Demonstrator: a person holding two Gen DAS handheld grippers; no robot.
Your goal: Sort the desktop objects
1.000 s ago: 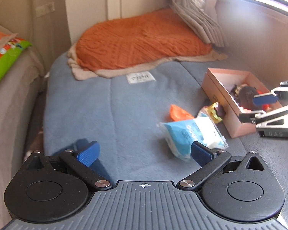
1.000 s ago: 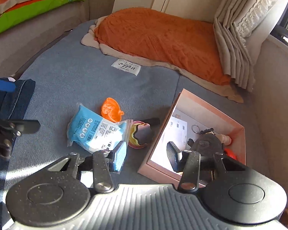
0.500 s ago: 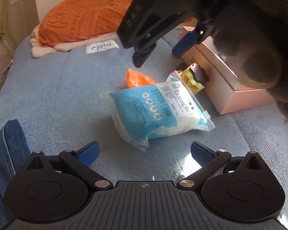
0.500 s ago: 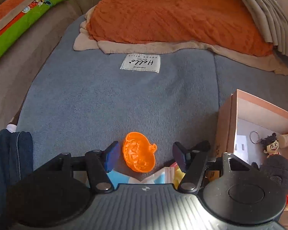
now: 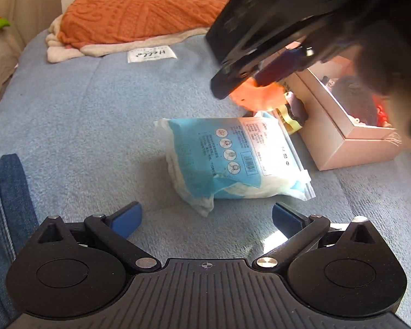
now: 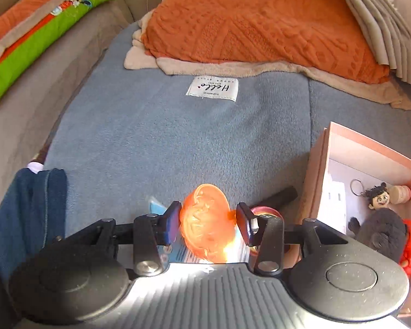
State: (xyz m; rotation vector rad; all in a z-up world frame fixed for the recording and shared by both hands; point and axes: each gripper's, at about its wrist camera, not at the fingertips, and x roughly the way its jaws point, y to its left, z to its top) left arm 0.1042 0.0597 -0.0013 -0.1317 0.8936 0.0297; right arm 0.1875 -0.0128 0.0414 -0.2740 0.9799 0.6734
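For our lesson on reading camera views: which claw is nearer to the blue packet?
Left. The left claw sits open just short of the blue packet, facing it. The right claw is farther, raised behind it, shut on the orange pumpkin.

The blue blanket looks soft and fuzzy, the blue packet shiny plastic, the orange pumpkin toy see-through plastic, the pink box smooth card
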